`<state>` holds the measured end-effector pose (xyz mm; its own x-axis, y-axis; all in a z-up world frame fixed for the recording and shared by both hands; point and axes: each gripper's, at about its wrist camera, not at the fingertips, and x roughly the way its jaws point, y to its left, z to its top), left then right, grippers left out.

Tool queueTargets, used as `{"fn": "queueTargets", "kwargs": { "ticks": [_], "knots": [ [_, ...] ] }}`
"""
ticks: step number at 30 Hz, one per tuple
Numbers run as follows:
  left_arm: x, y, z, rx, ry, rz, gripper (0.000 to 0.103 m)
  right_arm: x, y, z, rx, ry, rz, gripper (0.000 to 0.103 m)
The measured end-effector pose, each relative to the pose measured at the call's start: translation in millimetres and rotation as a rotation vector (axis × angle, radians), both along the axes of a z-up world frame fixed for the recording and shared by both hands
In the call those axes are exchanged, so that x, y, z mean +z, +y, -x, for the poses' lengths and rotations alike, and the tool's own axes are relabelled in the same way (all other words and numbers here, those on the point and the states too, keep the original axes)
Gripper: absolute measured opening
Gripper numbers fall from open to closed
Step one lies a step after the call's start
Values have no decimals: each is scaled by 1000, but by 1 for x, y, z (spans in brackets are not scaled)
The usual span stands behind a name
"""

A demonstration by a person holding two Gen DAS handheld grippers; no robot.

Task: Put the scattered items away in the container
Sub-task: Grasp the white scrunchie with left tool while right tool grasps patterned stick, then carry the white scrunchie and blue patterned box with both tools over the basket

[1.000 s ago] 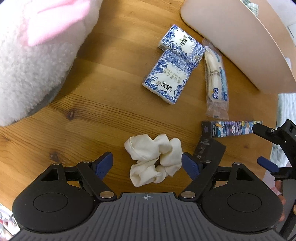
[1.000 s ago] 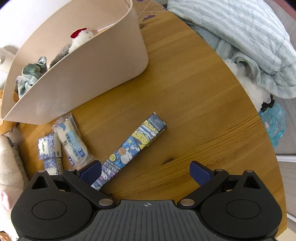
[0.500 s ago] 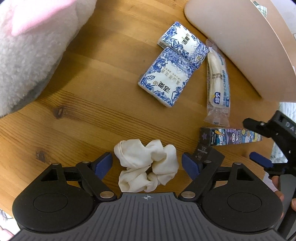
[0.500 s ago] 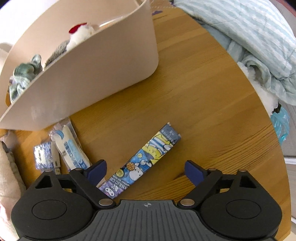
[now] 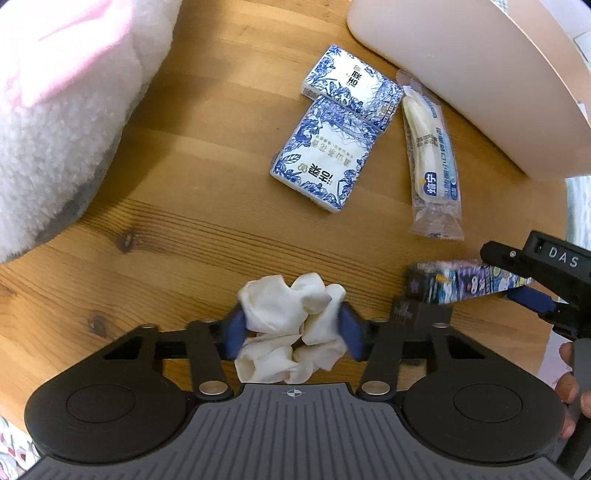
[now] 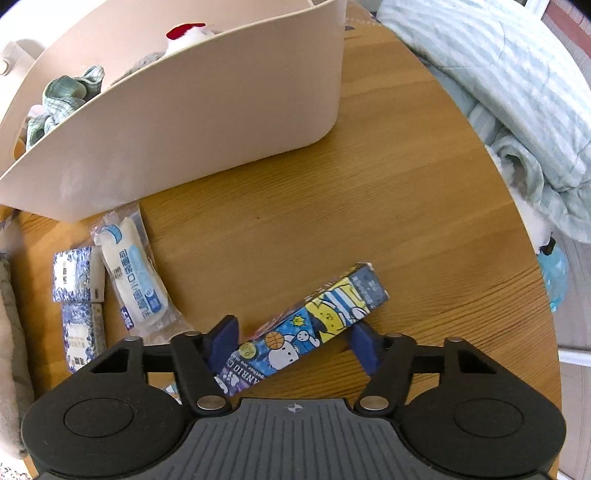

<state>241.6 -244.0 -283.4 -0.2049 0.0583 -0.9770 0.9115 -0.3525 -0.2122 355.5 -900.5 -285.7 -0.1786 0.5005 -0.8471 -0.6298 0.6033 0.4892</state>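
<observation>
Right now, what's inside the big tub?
Over the tub wall you can see a green cloth, something grey and a white toy with a red top. The wall hides whatever lies deeper.

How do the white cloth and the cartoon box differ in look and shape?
The white cloth is plain, soft and crumpled into a lump; the cartoon box is printed in blue and yellow, stiff, long and straight-edged. The cloth sits in the left gripper, the box in the right gripper. On each, the jaws have just been closing. Both lie on the wooden table.
</observation>
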Motion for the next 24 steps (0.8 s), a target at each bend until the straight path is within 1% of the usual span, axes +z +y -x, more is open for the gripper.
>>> {"fn": "queueTargets", "kwargs": {
  "ticks": [2, 3, 4, 5, 7, 10, 13, 15, 18, 19, 20, 24],
  "knots": [
    [2, 0, -1, -9, 2, 4, 37, 0, -5, -2, -4, -6, -7, 47],
    [3, 0, -2, -12, 4, 4, 33, -1, -7, -3, -8, -9, -10, 46],
    [3, 0, -3, -17, 6, 4, 30, -1, -9, -4, -11, -13, -10, 39],
    [4, 0, -3, -18, 7, 3, 30, -1, -11, -6, -15, -16, -11, 31],
    [5, 0, -6, -26, 10, 2, 28, -2, -15, -8, -17, -8, -22, 21],
    [8, -1, -9, -32, 9, 2, 25, 1, -6, -8, -22, 6, -35, 21],
    [13, -2, -13, -42, 10, 12, 20, 0, -8, -8, -25, 18, -47, 21],
    [17, -3, -15, -53, 10, 25, 19, 1, -11, -7, -31, 24, -55, 21],
    [21, -5, -18, -63, 13, 35, 18, 3, -16, -3, -35, 10, -72, 21],
    [23, -6, -19, -81, 14, 36, 18, 6, -18, -3, -35, 2, -80, 21],
    [25, -6, -20, -154, 15, 39, 17, 9, -20, -3, -35, -6, -88, 21],
    [34, -9, -24, -182, 20, 54, 17, 23, -28, -3, -33, -42, -124, 21]
  ]
}}
